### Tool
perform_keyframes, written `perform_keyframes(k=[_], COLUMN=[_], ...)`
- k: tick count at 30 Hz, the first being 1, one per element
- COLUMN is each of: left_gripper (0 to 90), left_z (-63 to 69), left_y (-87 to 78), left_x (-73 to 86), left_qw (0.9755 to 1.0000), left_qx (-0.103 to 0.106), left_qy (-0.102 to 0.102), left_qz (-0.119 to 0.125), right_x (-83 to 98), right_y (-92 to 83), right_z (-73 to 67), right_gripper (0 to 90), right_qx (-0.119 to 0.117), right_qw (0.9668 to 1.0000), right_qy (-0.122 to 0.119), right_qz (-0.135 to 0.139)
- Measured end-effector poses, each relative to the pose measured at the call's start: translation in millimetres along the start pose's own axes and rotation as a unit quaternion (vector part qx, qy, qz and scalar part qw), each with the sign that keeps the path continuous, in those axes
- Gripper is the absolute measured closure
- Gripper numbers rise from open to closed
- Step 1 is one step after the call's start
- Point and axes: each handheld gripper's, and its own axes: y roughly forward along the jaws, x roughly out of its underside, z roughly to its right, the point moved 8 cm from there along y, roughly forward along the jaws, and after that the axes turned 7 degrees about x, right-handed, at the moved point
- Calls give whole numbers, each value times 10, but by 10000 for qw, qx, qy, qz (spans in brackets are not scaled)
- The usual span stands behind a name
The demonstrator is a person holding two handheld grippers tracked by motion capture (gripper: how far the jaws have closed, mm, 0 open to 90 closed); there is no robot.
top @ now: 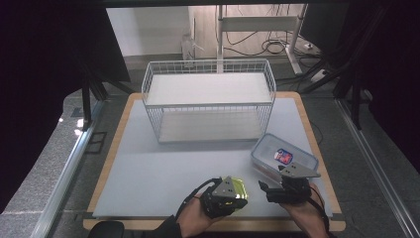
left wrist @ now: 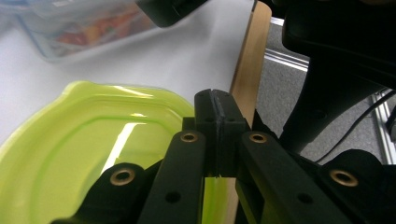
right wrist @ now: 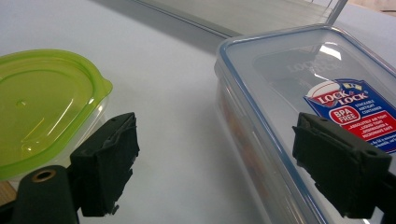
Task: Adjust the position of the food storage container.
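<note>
Green-lidded container (top: 239, 190) sits directly under the left hand-held gripper (top: 229, 197).

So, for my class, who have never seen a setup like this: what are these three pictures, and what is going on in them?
A person at a table holds a hand-operated two-jaw gripper in each hand. One camera looks down from above; one rides on each gripper. On the table stand a white wire basket, a clear lidded box and a tub with a green lid. The left gripper is shut over the green lid; whether it pinches the rim is unclear. The right gripper is open beside the clear box, holding nothing.
</note>
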Motion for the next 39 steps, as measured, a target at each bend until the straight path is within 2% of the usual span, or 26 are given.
perform_keyframes(k=[5,8,12,14,16,19,23,31,39], left_gripper=[900,900,900,900,900,900,900,900,900], left_z=[46,73,65,62,66,50,-33,-239,-474], left_y=[26,54,67,70,89,107,76,-32,-166], left_x=[-5,2,0,1,17,40,69,107,153], left_qw=[9999,9999,9999,9998,9997,9996,9991,9979,9953], left_qx=[82,56,36,76,74,-20,-187,-479,-751], left_qy=[-118,-67,-88,-173,-186,-161,-256,-402,-608], left_qz=[0,-80,-72,-67,-128,-220,-264,-179,-112], right_x=[8,11,12,13,14,17,15,18,22], right_y=[10,14,14,13,16,17,14,15,19], right_z=[1,-1,-2,0,1,2,5,12,10], right_gripper=[144,144,144,144,145,145,146,147,148], right_qx=[-6,-10,-4,2,-1,4,14,25,15], right_qw=[10000,10000,10000,10000,10000,10000,10000,10000,10000], right_qy=[4,10,4,1,4,1,-1,10,16], right_qz=[-25,-37,-41,-41,-44,-53,-46,-51,-61])
